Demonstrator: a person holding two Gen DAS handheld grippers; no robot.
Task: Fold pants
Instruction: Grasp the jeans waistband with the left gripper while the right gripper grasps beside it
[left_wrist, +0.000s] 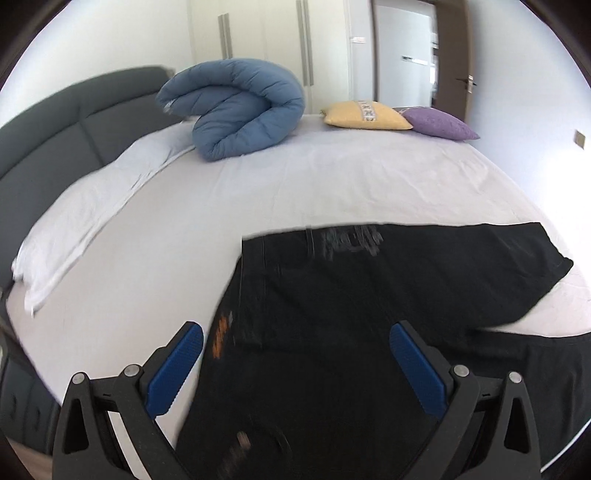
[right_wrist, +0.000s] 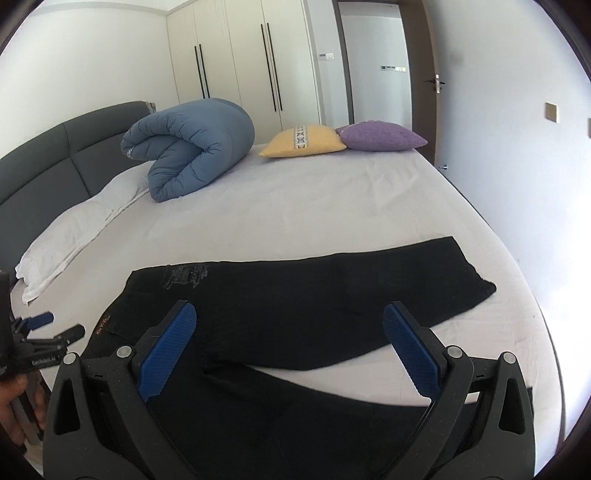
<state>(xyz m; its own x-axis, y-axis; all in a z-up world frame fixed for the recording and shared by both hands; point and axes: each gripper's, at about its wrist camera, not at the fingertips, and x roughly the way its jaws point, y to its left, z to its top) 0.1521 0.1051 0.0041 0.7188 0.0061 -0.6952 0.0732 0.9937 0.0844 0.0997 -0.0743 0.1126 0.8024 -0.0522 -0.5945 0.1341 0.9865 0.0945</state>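
Both sets of jaws stand wide apart and hold nothing: the left gripper (left_wrist: 296, 341) hovers over the waist end of the black pants (left_wrist: 369, 288), the right gripper (right_wrist: 289, 321) above the crotch, where the two legs split. The pants lie spread flat on the near part of the bed (right_wrist: 314, 206), legs running off to the right. Farther back sit a rolled blue duvet (right_wrist: 192, 147), a white pillow (right_wrist: 74, 236), a yellow cushion (right_wrist: 306, 142) and a purple cushion (right_wrist: 380, 137)
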